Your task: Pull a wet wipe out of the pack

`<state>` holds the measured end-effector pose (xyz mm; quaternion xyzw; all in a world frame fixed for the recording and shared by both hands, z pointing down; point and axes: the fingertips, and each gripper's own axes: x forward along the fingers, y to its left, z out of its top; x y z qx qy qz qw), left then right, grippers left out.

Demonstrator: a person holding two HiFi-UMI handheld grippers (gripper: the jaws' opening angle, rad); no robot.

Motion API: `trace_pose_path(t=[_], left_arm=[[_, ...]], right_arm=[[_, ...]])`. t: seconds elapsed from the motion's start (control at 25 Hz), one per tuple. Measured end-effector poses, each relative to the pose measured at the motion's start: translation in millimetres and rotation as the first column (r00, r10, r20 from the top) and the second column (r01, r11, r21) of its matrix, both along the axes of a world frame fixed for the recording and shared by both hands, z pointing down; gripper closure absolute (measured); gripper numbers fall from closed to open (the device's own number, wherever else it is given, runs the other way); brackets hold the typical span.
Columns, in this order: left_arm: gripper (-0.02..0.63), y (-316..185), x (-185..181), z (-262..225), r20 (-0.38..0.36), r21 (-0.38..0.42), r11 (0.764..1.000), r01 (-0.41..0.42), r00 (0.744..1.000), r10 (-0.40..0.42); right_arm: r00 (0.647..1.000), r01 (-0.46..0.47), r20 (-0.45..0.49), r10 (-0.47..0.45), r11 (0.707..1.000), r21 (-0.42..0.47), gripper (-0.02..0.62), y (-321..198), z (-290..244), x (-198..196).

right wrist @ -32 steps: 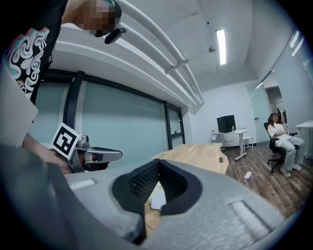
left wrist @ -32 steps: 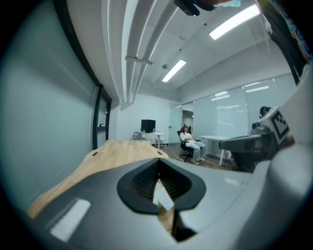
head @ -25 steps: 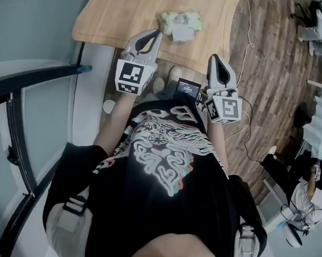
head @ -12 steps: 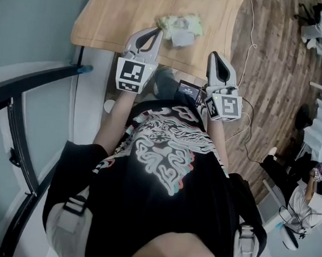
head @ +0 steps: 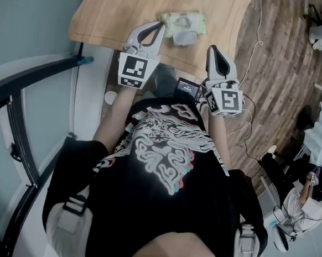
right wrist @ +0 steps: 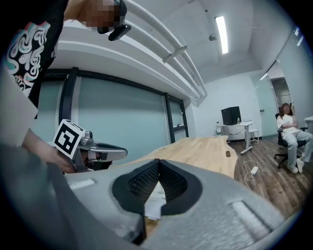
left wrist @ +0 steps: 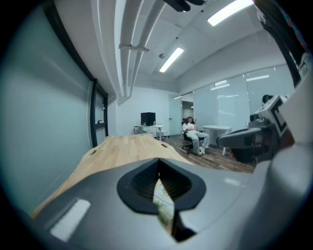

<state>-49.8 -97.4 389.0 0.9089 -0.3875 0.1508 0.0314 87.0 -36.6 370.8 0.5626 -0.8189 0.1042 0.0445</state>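
Note:
The green wet wipe pack [head: 182, 22] lies near the front edge of the wooden table [head: 115, 10], with its white lid [head: 185, 39] flipped open toward me. My left gripper [head: 158, 26] is shut and empty, its tip just beside the pack's left end. Through its jaw window the pack [left wrist: 164, 201] shows close ahead in the left gripper view, behind the left gripper's tip [left wrist: 159, 160]. My right gripper [head: 212, 49] is also shut and empty, hanging over the table edge a little short of the lid. The lid [right wrist: 154, 200] shows white below the right gripper's tip [right wrist: 157, 161].
A glass wall with a black rail [head: 32, 76] runs along the left. A white cable [head: 258, 33] trails over the wood floor on the right. A small screen device [head: 187, 88] hangs at my chest. A person sits on a chair [left wrist: 193, 135] far behind the table.
Both grippers have moved forward toward the table. The left tip now sits beside the pack, and the right tip has reached the table edge. Both stay shut.

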Motion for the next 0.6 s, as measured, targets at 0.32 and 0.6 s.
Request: trace_pose_path(t=[0.32,0.6], left_arm=[[0.617,-10.7,11.8,25.5,0.013,-0.020,1.000,-0.016,1.000,0.017],[0.616,-15.8,26.7,52.9,0.063,-0.045,0.997,-0.058,0.996,0.061]], right_arm=[[0.996,0.082,-0.020,-0.084,0.995,-0.051,0.596,-17.1,32.2,-9.4],[0.989,0.122,-0.079,-0.128,0.990,-0.073,0.595,-28.3,51.1,-16.8]])
